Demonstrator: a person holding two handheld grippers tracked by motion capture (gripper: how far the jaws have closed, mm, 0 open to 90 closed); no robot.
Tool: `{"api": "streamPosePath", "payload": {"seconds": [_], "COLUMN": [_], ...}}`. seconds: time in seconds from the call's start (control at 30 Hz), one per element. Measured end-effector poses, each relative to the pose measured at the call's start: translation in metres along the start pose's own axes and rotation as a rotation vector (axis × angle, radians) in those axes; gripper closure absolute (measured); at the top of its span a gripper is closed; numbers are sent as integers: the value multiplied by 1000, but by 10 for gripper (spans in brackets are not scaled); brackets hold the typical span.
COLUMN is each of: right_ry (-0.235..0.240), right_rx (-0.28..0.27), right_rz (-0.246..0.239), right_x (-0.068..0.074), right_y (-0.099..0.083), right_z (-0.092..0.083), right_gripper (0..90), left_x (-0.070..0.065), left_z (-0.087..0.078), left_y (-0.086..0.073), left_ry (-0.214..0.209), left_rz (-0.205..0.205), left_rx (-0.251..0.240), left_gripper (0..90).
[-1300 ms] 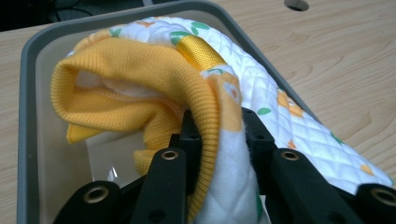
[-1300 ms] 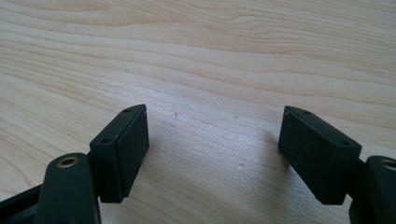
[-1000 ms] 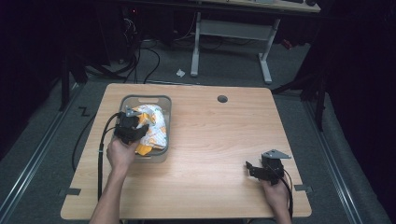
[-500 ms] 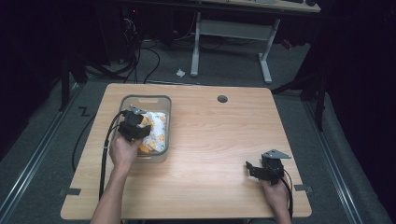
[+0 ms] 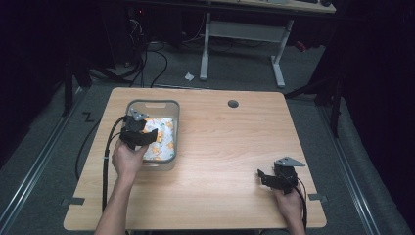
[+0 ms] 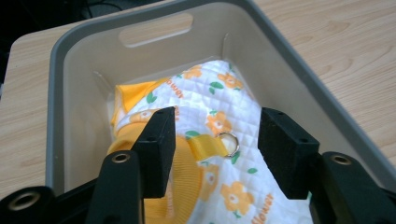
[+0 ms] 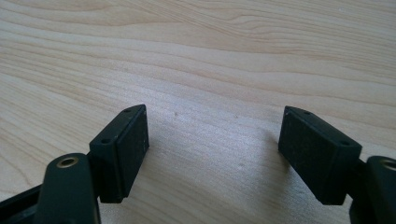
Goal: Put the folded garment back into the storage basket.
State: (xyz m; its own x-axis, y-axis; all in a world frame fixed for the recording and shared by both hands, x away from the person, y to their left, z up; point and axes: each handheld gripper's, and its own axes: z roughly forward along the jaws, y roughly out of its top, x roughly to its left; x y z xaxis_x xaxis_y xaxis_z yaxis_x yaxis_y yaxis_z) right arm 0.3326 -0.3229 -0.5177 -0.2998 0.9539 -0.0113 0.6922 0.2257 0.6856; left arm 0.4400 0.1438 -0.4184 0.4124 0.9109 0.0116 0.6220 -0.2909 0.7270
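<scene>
Over the grey bin [image 5: 172, 128] at the tabletop's [image 5: 225, 142] left: left gripper [image 6: 212, 140], jaws just opened, gripping nothing, above the flowered cloth [image 6: 219, 116] inside; right gripper [image 7: 212, 156] open, empty.

Tool [image 6: 215, 140] jaws apart above flowered cloth [image 6: 219, 107], apparently untouched, in grey bin [image 6: 299, 88]

garment [image 5: 161, 139] lies in the bin [image 5: 152, 104] at the table's [image 5: 230, 147] left side.
</scene>
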Motion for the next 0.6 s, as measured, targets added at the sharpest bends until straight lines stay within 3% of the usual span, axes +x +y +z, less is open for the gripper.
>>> {"api": "streamPosePath", "payload": {"seconds": [0.3, 0.6], "right_ry": [-1, 0], "right_rx": [-2, -1], "right_rz": [0, -1], "right_x": [0, 0], "right_y": [0, 0], "right_z": [0, 0], "right_gripper": [244, 244], "left_x": [-13, -19], "left_z": [-18, -30], "left_y": [0, -3], "left_ry": [-63, -112], "left_rz": [-1, -8], "left_rx": [-73, -115], "left_gripper": [449, 447]}}
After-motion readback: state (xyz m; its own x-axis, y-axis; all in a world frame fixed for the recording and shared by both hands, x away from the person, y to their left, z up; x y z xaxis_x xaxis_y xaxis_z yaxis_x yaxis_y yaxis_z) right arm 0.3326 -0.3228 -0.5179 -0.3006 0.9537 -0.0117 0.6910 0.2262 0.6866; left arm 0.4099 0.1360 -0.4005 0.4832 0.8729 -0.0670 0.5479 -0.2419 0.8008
